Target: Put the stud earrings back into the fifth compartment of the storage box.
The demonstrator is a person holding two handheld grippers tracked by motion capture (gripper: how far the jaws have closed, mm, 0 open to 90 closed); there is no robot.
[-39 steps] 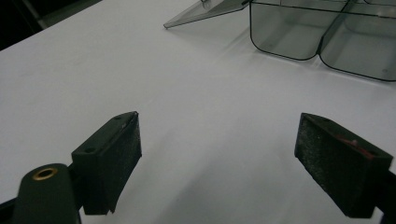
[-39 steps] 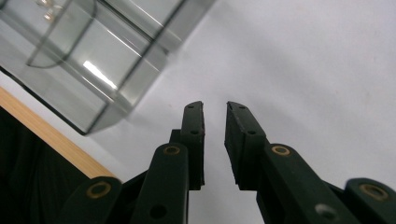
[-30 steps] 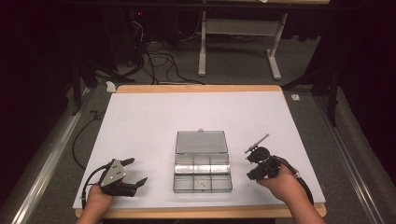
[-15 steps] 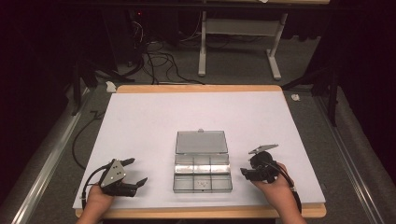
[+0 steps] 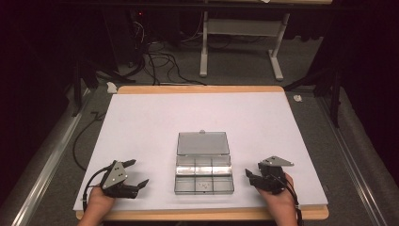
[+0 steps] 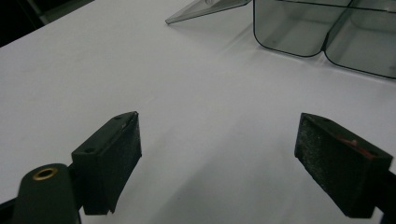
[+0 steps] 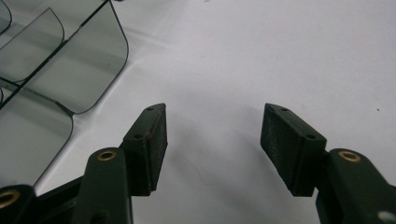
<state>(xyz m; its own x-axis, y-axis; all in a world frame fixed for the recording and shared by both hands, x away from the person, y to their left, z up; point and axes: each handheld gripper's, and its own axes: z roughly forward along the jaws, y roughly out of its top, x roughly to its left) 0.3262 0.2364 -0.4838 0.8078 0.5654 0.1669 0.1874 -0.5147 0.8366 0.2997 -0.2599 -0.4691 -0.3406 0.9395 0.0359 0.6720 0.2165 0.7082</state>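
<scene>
The white counter (image 5: 197, 113) is lit evenly from above in the high view, while the floor (image 5: 235, 70) and the room behind it are left in deep darkness. Soft, short shadows are cast beside the clear compartment box (image 5: 203, 175). The high view is slightly soft and grainy. In the left gripper view, faint diffuse shadows are thrown on the counter under the left tool (image 6: 233, 154), and the near pads are rendered a little blurred. In the right gripper view, pale reflections are seen on the box walls, and a dull shadow lies between the jaws of the right tool (image 7: 212, 140).
</scene>
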